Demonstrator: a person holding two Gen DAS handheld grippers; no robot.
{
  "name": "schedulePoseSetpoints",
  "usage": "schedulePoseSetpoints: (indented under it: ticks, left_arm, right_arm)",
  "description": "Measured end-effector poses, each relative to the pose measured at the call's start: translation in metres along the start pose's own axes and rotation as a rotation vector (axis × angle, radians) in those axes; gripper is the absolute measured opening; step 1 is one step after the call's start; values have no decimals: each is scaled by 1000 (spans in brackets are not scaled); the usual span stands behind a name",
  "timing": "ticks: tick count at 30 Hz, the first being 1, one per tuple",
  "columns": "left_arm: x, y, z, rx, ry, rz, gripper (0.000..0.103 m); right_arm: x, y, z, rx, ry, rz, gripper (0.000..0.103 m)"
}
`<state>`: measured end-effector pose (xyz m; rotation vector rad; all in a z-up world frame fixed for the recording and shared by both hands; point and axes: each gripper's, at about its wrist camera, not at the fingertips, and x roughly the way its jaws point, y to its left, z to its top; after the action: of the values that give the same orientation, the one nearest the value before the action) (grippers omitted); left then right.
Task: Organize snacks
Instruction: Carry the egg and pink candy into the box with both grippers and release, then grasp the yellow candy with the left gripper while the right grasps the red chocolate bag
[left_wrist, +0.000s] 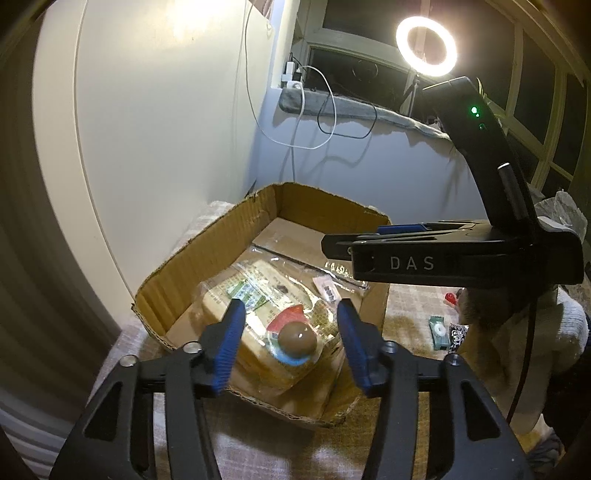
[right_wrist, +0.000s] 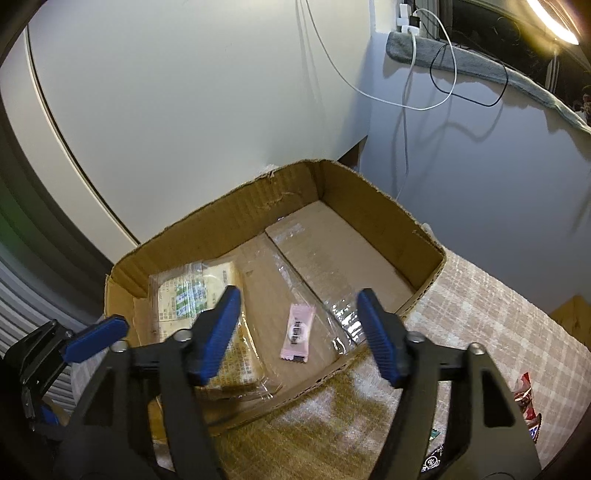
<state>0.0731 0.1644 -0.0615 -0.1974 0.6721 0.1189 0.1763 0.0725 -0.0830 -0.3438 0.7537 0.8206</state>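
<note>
An open cardboard box (left_wrist: 207, 251) (right_wrist: 376, 199) sits on a checked cloth. Inside lies a clear bag of bread (left_wrist: 266, 314) (right_wrist: 192, 295) with a printed label, and a small pink snack packet (left_wrist: 327, 290) (right_wrist: 297, 332). My left gripper (left_wrist: 291, 345) is open just above the bread bag, one finger on each side of it, holding nothing. My right gripper (right_wrist: 299, 332) is open above the box's near side, over the pink packet, holding nothing; it also shows in the left wrist view (left_wrist: 443, 254) over the box's right wall.
Loose snacks lie on the cloth right of the box: a green packet (left_wrist: 439, 332), a black packet (left_wrist: 458, 336), a red wrapper (left_wrist: 450, 298), and a Snickers bar (right_wrist: 528, 410). A white wall and cables stand behind. A ring light (left_wrist: 426, 46) shines at the back right.
</note>
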Motion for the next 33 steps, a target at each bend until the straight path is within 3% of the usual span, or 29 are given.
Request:
schedulePoseSetpoints:
  ticks: [3,9,22,33]
  left_arm:
    - [-2,-1,0,3,-6,3,63]
    - [-9,-4,0,-1,-15,2,64]
    - [-28,-21,-2,10,-35,-22,64]
    - [-34,-53,-13,35,-20,-101,64]
  right_arm:
    - [-2,1,1,-3,-7,-7,83]
    - [-13,1,-1,-7,-27,-20,88]
    - [-56,-11,-16,9,-66,-35,88]
    - [-117,-58,-58,72,-85,-82,88]
